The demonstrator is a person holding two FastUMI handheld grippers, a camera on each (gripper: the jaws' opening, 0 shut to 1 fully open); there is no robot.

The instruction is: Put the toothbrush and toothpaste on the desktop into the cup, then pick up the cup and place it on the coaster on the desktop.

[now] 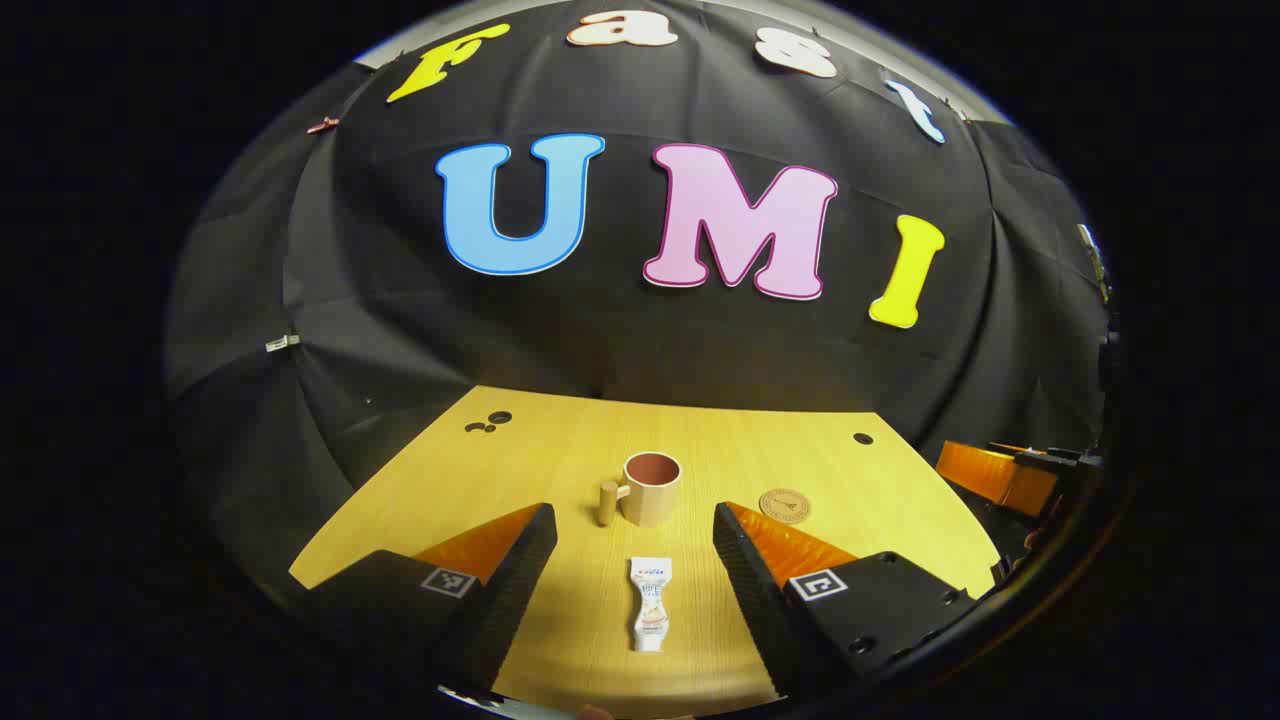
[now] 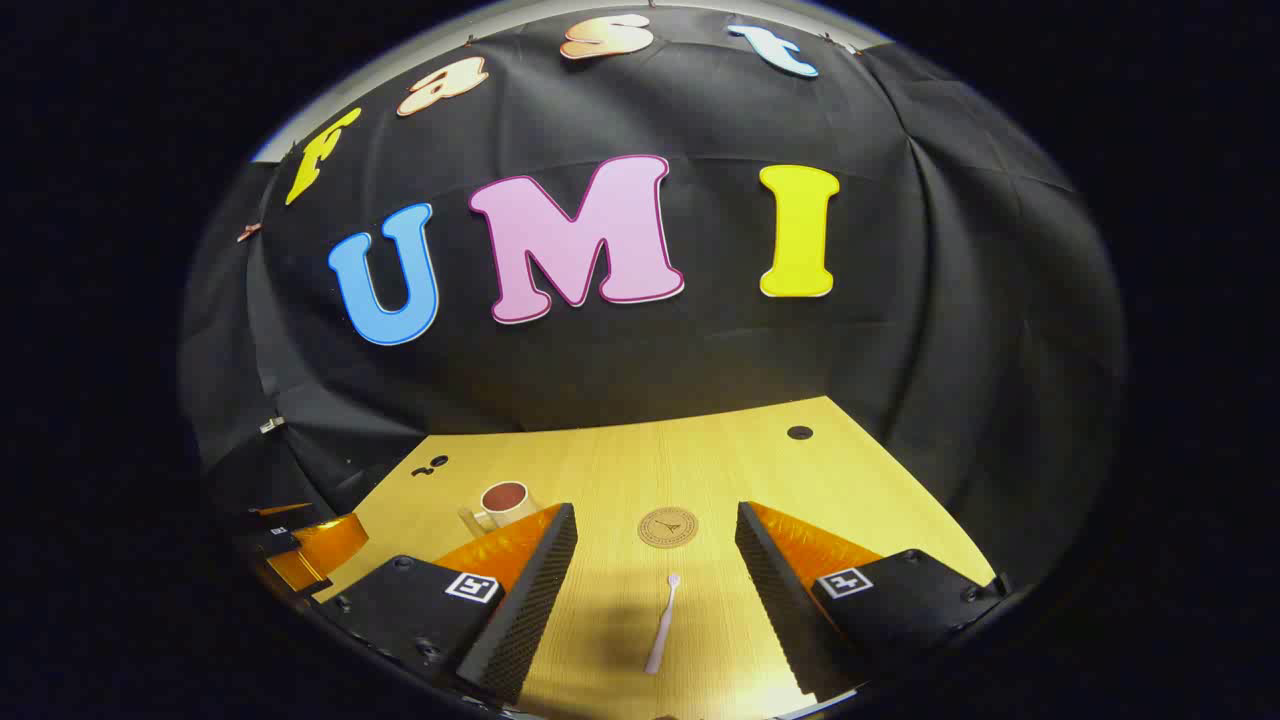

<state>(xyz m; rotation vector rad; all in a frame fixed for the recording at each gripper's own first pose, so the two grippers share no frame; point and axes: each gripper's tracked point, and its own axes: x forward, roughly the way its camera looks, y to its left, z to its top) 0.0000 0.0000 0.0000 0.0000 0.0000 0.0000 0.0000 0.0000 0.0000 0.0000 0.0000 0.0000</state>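
A white toothpaste tube point(image 1: 650, 603) lies flat on the wooden desktop between the wide-apart fingers of my left gripper point(image 1: 635, 535), which is open above it. Beyond it stands a beige cup point(image 1: 652, 487) with a dark red inside and its handle to the left. A round brown coaster point(image 1: 784, 505) lies to the cup's right. In the right gripper view a pale pink toothbrush point(image 2: 663, 622) lies lengthwise between the fingers of my open right gripper point(image 2: 655, 535). The coaster point(image 2: 668, 526) is just beyond the brush, and the cup point(image 2: 506, 502) stands at the left, partly behind my left finger.
The desktop point(image 1: 560, 450) has small round holes near its back corners point(image 1: 862, 438) point(image 2: 799, 432). The other gripper shows at the right edge of the left gripper view point(image 1: 1010, 475) and at the left edge of the right gripper view point(image 2: 310, 545).
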